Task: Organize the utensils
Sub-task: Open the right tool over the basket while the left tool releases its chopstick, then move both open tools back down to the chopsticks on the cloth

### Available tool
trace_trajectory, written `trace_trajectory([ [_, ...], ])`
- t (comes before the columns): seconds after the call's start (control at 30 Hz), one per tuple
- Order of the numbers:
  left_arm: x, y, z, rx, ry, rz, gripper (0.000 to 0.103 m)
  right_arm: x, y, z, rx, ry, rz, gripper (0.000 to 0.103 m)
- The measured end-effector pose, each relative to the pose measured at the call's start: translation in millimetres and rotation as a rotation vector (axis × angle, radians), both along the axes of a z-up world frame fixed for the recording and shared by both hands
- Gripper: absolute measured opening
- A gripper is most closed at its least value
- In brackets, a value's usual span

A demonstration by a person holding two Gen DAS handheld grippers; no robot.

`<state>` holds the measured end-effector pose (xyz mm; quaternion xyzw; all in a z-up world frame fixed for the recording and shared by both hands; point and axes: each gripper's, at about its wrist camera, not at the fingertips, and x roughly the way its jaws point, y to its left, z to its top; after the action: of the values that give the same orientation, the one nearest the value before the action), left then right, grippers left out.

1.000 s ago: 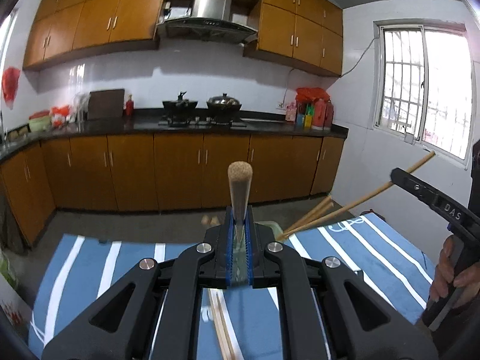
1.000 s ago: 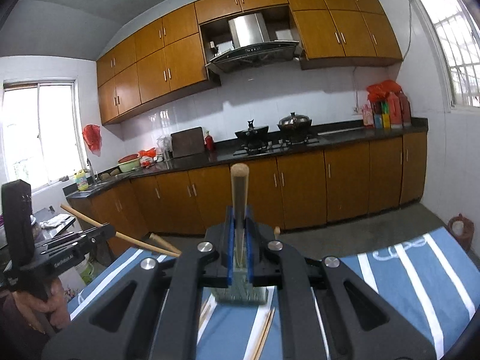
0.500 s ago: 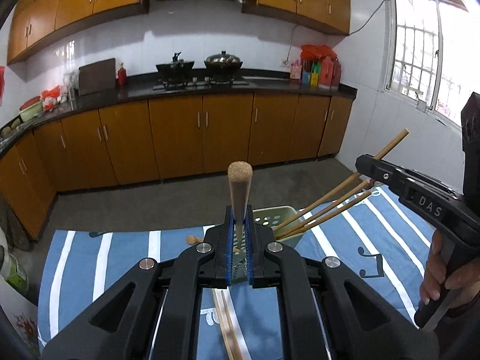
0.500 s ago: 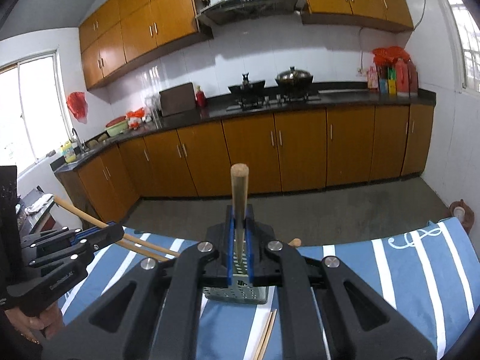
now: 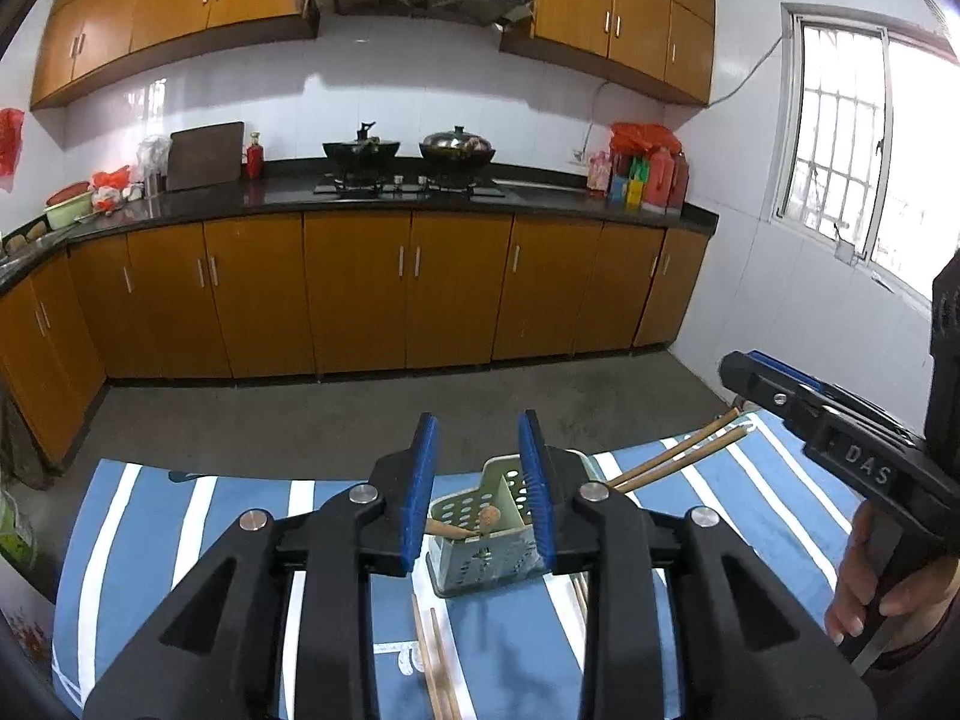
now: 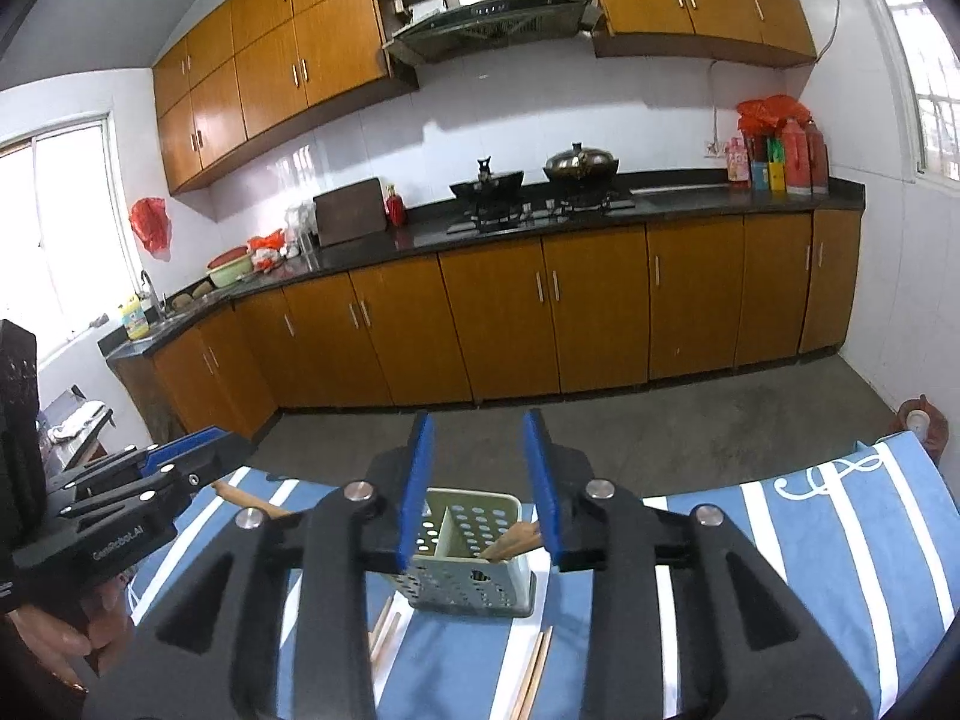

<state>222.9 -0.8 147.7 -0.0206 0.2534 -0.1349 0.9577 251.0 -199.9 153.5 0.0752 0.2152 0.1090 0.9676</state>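
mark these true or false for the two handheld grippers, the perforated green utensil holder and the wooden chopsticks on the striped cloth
1. The left gripper is open and empty. True.
2. The right gripper grips a wooden chopstick. False: it is open and empty.
3. The perforated pale green plastic utensil holder holds wooden utensils. True.
4. The holder stands on the dark kitchen counter. False: it stands on the blue and white striped cloth.
5. Loose wooden chopsticks lie on the cloth. True.
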Motion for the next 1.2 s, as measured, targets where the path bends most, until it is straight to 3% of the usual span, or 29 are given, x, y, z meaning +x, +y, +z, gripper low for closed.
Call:
trace_trajectory([
  [0.23, -28, 15, 9, -0.01, -0.051, 0.032, 0.029, -45, -16, 2, -0.021, -0.066, -0.037, 0.04],
  [0.37, -57, 33, -10, 0.025, -0.048, 0.076, 0.031, -75, -34, -23, -0.032, -0.049, -0.083, 0.04],
  [0.6, -74, 61, -91, 0.067, 0.109, 0.129, 0.034, -88, -53, -130, 0.015, 0.238, -0.098, 0.039],
  [0.7, -79, 64, -127, 0.074, 0.181, 0.141, 0.034, -88, -44, -180, 0.053, 0.378, -0.053, 0.027],
  [0.8, -87, 61, -155, 0.074, 0.226, 0.135, 0.034, -90, -31, -211, 0.066, 0.455, -0.021, 0.023],
  [0.97, -94, 59, -180, 0.06, 0.277, 0.133, 0.034, -90, -6, -237, 0.058, 0.519, 0.017, 0.021],
  [1.2, -95, 53, -192, 0.066, 0.308, 0.125, 0.034, -87, 8, -244, -0.005, 0.531, 0.014, 0.018],
])
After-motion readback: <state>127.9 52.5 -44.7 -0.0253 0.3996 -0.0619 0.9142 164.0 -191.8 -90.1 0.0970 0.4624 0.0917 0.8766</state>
